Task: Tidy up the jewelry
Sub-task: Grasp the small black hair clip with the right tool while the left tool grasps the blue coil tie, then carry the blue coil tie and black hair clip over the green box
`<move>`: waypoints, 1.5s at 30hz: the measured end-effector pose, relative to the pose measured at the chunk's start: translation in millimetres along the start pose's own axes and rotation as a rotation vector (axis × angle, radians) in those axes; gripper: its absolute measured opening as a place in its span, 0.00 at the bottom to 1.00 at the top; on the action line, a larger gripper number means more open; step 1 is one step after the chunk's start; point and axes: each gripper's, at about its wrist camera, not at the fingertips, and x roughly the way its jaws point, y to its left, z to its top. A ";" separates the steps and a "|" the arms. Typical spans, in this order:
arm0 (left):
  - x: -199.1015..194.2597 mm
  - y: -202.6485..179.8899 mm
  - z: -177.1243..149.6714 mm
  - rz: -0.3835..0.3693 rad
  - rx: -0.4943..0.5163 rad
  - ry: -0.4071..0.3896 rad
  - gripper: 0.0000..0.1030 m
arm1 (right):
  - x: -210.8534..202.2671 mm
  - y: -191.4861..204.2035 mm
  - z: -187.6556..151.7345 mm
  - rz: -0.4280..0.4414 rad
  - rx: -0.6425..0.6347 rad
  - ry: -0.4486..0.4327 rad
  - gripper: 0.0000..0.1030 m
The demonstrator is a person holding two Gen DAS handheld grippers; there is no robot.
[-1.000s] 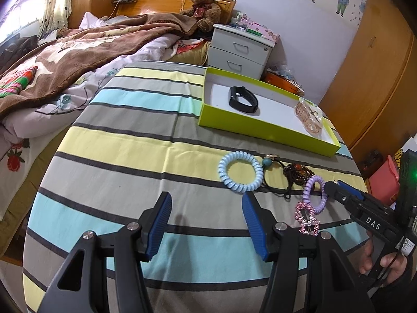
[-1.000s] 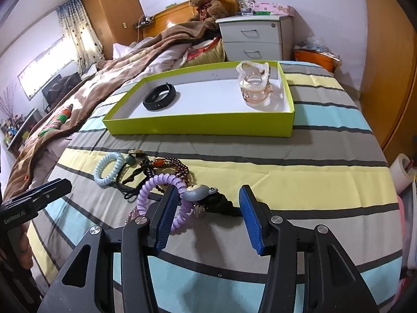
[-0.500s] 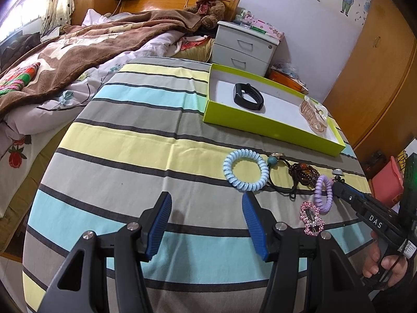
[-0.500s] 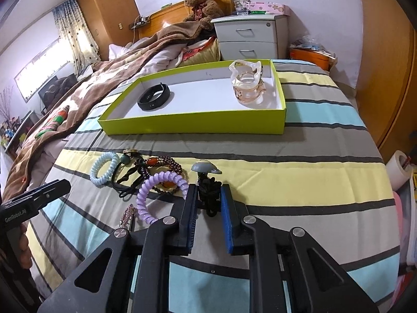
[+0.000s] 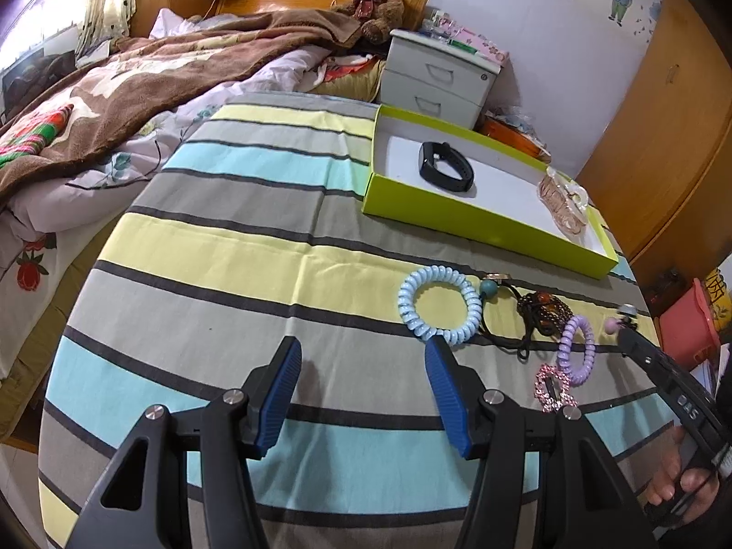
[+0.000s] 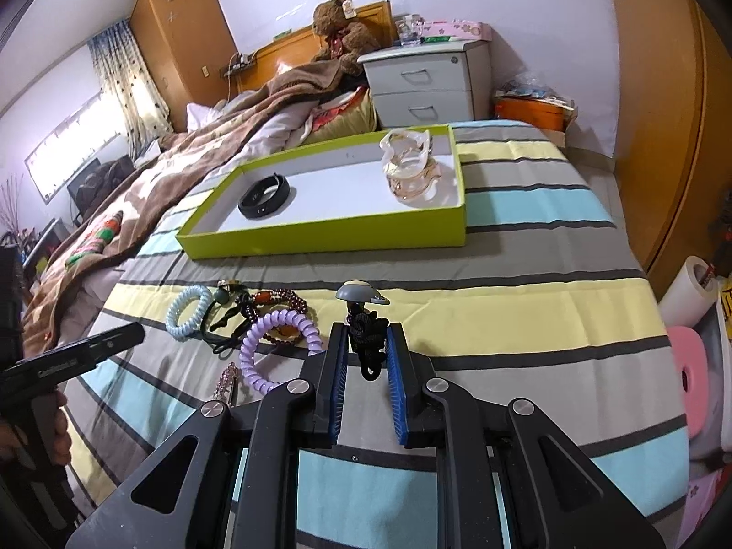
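Right now you are pinching a black hair tie (image 6: 368, 343) with a grey disc charm in the right claw (image 6: 364, 359), whose blue pads (image 6: 339, 368) are pressed in on its knotted cord. It is sitting just off the striped bed cover (image 6: 526, 311), near the purple coil tie (image 6: 274, 343) and the bead bracelet (image 6: 279, 297). Its long axis is running roughly along the claw's own line: the charm is pointing forward and up, toward the green tray (image 6: 320, 235), while a loop of cord is dangling back between the pads.

To do this step well, you are probably best lifting straight up before carrying forward, so the hanging loop is not snagging the purple coil. Keep the squeeze steady, since only soft cord is being held and the heavier charm could tip it out. Aim for the bare white floor of the tray between the black band (image 6: 264, 196) and the clear hair claw clip (image 6: 411, 167).

Your left claw (image 5: 361, 393) is hanging wide open over the cover, gripping nothing, just short of the blue coil tie (image 5: 439, 304).
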 end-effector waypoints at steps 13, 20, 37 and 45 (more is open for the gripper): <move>27.3 -34.8 21.9 0.042 0.094 0.030 0.56 | -13.3 6.5 2.3 0.019 -0.014 -0.035 0.17; 35.2 -41.9 23.4 0.098 0.132 0.026 0.55 | -13.8 10.7 3.3 0.026 -0.023 -0.042 0.17; 34.8 -43.2 22.8 0.143 0.175 -0.007 0.13 | -11.2 13.6 6.2 0.036 -0.030 -0.044 0.17; 29.6 -38.0 22.1 0.129 0.154 -0.019 0.10 | -13.0 16.4 6.1 0.029 -0.031 -0.057 0.17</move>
